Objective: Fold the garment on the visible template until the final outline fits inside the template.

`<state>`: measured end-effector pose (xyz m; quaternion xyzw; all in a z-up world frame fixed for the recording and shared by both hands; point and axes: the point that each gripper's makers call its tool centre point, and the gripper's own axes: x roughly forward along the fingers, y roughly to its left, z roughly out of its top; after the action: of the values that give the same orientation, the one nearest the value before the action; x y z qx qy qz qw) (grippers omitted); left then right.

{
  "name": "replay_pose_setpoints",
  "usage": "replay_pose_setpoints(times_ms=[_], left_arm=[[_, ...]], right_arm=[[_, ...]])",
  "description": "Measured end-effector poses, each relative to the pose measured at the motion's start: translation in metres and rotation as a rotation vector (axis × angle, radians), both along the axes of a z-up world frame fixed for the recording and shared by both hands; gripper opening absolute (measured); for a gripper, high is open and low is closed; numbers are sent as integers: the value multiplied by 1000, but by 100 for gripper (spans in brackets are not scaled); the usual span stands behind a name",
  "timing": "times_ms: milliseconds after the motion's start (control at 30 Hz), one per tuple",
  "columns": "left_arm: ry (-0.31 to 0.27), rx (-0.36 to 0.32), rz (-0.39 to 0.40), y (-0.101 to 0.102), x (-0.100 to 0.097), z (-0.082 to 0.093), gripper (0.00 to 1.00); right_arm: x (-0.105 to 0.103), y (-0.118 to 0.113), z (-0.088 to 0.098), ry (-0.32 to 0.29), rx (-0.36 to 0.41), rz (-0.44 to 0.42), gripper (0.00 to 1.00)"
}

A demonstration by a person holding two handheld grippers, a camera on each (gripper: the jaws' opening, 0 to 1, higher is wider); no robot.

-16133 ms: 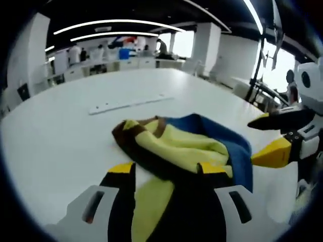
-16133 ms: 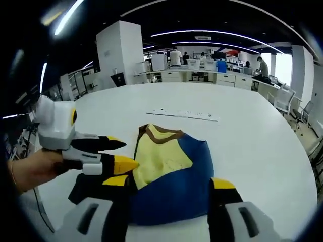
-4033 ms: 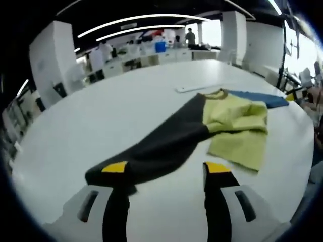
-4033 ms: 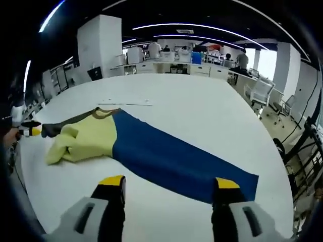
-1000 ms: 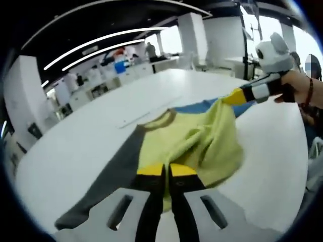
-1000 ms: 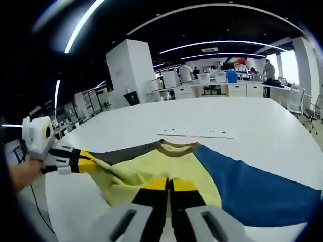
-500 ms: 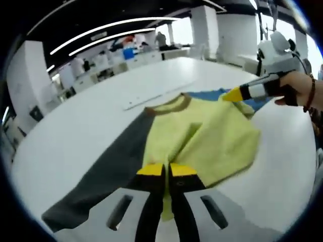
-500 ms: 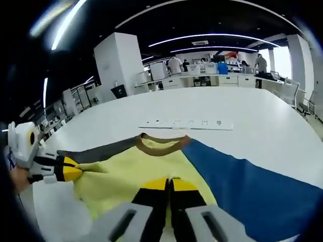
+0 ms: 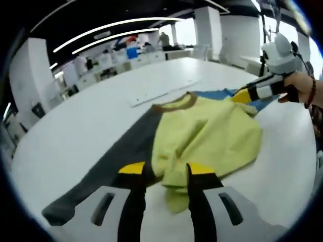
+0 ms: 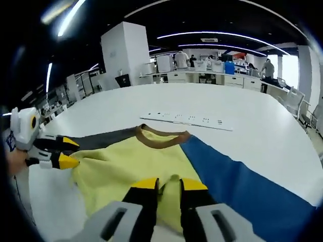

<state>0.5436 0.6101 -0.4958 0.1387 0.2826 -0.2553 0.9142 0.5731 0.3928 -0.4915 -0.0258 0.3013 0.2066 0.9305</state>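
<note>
Left gripper view: the left gripper stands partly open around the hem of the garment, spread flat on the table, probably for folding. Right gripper view: the right gripper is slightly open over the hem, holding nothing.

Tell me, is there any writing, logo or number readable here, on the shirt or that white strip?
None can be read.
garment: plain yellow, blue and grey panels, no print visible.
white strip: small dark marks, too small to read.
Background desks and walls: too blurred to read.
</note>
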Motion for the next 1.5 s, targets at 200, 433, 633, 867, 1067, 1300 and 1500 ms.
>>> replay_pose_setpoints(times_ms=[200, 433, 633, 867, 1067, 1300, 1500], left_arm=[[10, -5, 50, 26, -9, 1, 30], [38, 0, 91, 45, -20, -7, 27], [88, -15, 63, 35, -29, -21, 24], [149, -55, 48, 21, -31, -32, 19], [171, -47, 49, 16, -30, -39, 16], [180, -53, 63, 14, -31, -39, 12], [203, -63, 95, 16, -35, -41, 9]], right_arm=[[-18, 1, 5, 5, 18, 58, 19], [-45, 10, -13, 64, 28, 158, 18], [-54, 21, -25, 78, 7, 255, 16], [-61, 44, -30, 83, 53, 359, 15], [-64, 52, -40, 86, 31, 411, 14], [-70, 54, -46, 44, -86, 500, 9], [-67, 55, -47, 42, -99, 509, 2]])
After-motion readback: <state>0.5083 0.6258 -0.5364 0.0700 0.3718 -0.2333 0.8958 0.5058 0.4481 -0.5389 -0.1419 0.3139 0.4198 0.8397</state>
